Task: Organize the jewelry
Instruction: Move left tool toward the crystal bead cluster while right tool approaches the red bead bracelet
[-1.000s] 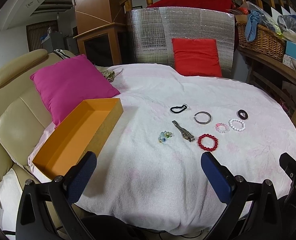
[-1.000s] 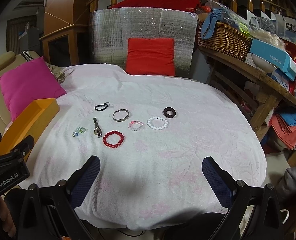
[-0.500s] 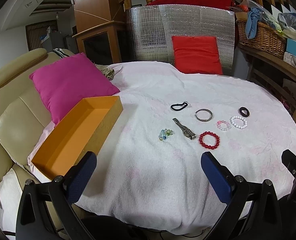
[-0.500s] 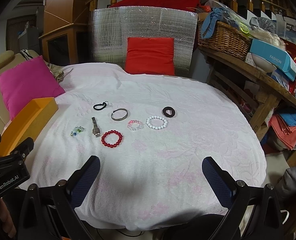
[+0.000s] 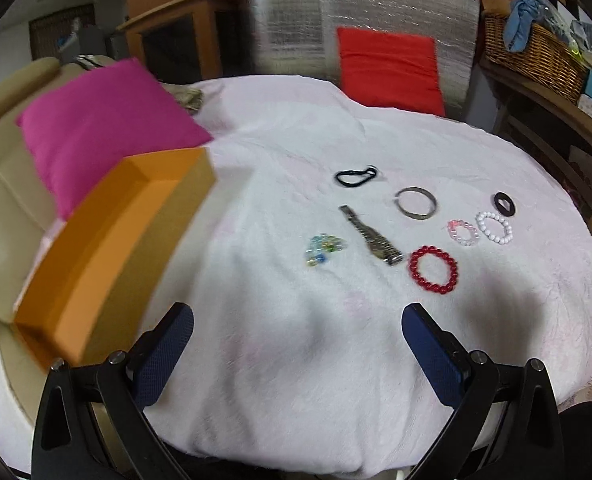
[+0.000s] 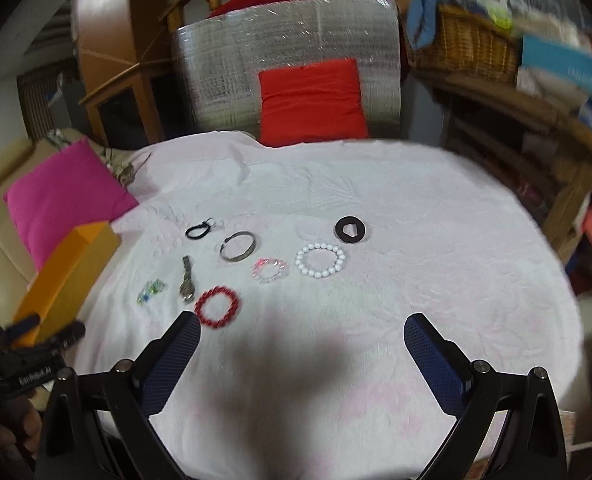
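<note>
Several pieces of jewelry lie on a white cloth: a red bead bracelet (image 5: pixel 433 269) (image 6: pixel 217 306), a watch (image 5: pixel 370 237) (image 6: pixel 187 284), a silver bangle (image 5: pixel 416 203) (image 6: pixel 238 246), a pink bracelet (image 5: pixel 462 232) (image 6: pixel 269 269), a white bead bracelet (image 5: pixel 494 227) (image 6: pixel 320 260), a black ring (image 5: pixel 504 203) (image 6: pixel 349 229), a black hair tie (image 5: pixel 355 176) (image 6: pixel 199 229) and small glass beads (image 5: pixel 322 247) (image 6: pixel 150 290). An open orange box (image 5: pixel 108 248) (image 6: pixel 68 272) stands at the left. My left gripper (image 5: pixel 296 344) and right gripper (image 6: pixel 302 354) are open, empty, short of the jewelry.
A pink cushion (image 5: pixel 100 128) leans on a beige sofa behind the box. A red cushion (image 5: pixel 388 68) rests on a silver foil panel at the back. A wooden shelf with a wicker basket (image 5: pixel 536 52) runs along the right. The left gripper's body (image 6: pixel 20 364) shows at lower left.
Both grippers have moved forward and lower toward the cloth, so the jewelry looks larger. The right view has tilted and blurred. Both stay open.
</note>
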`<state>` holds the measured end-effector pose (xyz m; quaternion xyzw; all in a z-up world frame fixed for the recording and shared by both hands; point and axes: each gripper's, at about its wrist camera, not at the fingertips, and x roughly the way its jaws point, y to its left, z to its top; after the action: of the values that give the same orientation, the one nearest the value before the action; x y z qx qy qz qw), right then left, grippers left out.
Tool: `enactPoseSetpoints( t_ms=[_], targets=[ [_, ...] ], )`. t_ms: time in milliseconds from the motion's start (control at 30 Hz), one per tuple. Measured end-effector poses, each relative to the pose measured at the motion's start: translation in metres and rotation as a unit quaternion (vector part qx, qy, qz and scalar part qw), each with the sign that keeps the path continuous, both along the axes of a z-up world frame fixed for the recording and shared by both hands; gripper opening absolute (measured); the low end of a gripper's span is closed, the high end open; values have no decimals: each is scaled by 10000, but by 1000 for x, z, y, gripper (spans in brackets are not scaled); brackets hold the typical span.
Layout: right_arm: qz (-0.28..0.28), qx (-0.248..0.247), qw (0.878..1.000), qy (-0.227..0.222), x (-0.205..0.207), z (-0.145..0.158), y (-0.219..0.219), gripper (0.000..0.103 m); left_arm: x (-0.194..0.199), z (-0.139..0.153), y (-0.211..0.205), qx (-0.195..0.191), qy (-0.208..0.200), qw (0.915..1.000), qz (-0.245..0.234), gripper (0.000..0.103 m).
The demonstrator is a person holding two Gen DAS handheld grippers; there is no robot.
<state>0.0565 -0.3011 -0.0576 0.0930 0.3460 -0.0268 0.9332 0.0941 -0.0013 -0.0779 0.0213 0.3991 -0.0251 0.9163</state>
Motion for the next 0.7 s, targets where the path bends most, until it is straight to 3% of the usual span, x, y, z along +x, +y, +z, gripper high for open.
enactPoseSetpoints(
  t_ms=[200, 267, 300, 333, 400, 467, 533, 700],
  targets=[
    [-117, 521, 9980, 352, 59, -29, -40, 101, 36, -8, -14, 192, -76, 9997, -144, 103],
    [-72, 625, 9969, 473, 77, -39, -42, 95, 47, -13, -12, 303, -93, 9995, -83, 103],
    [-22, 684, 9962, 542, 82, -44, -40, 85, 49, -16, -9, 321, -79, 9994, -72, 103],
    [86, 770, 9950, 622, 87, -49, -38, 77, 52, -20, -6, 231, -25, 9997, -102, 103],
    [352, 834, 9930, 758, 96, -59, -28, 74, 54, -27, -4, 76, 81, 9998, -171, 103],
    [484, 819, 9919, 844, 101, -65, -18, 73, 56, -32, -6, 231, 67, 9995, -218, 103],
    [704, 870, 9900, 864, 102, -68, -7, 72, 60, -33, -1, 339, 12, 9994, -46, 103],
    [1466, 745, 9791, 1200, 109, -82, 44, 73, 82, -43, 34, 67, 387, 9978, 528, 103]
  ],
)
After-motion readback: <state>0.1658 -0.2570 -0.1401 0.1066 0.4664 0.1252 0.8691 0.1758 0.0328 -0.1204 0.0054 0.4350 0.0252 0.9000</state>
